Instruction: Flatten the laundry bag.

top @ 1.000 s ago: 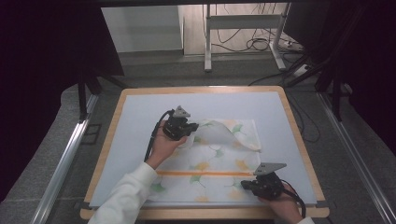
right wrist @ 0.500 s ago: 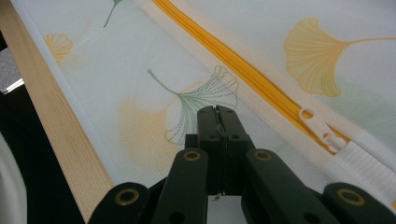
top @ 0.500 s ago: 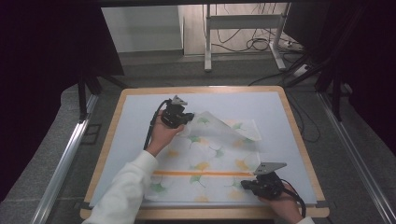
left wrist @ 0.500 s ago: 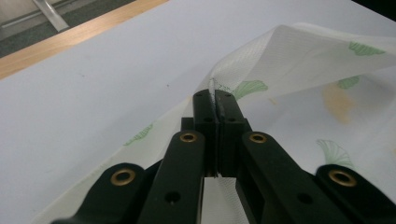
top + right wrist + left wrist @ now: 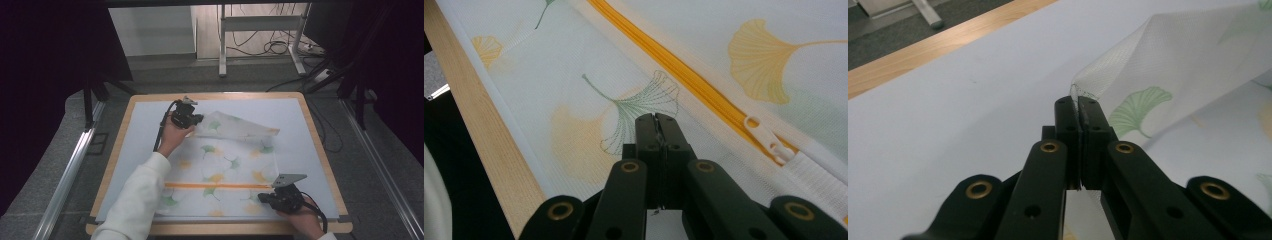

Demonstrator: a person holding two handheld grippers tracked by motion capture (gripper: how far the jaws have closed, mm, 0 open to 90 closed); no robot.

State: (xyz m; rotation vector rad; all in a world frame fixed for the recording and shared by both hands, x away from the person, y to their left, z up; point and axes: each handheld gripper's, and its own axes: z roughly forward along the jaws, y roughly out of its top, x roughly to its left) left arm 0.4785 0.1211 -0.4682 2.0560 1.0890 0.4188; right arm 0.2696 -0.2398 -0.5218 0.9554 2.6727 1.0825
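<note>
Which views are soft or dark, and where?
High view: mat evenly lit, surroundings near black, cloth bag sharp. Left gripper view: fingers and nearest black links slightly soft, weave beyond crisp. Right gripper view: orange zipper sharp, bottom-left corner dark past the table's wooden edge.

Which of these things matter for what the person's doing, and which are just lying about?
In use:
- leaf-print mesh bag with orange zipper
- left tool, pinching a bag corner
- right tool, pinching its near edge

Lying about:
- floor cables
- metal stand
</note>
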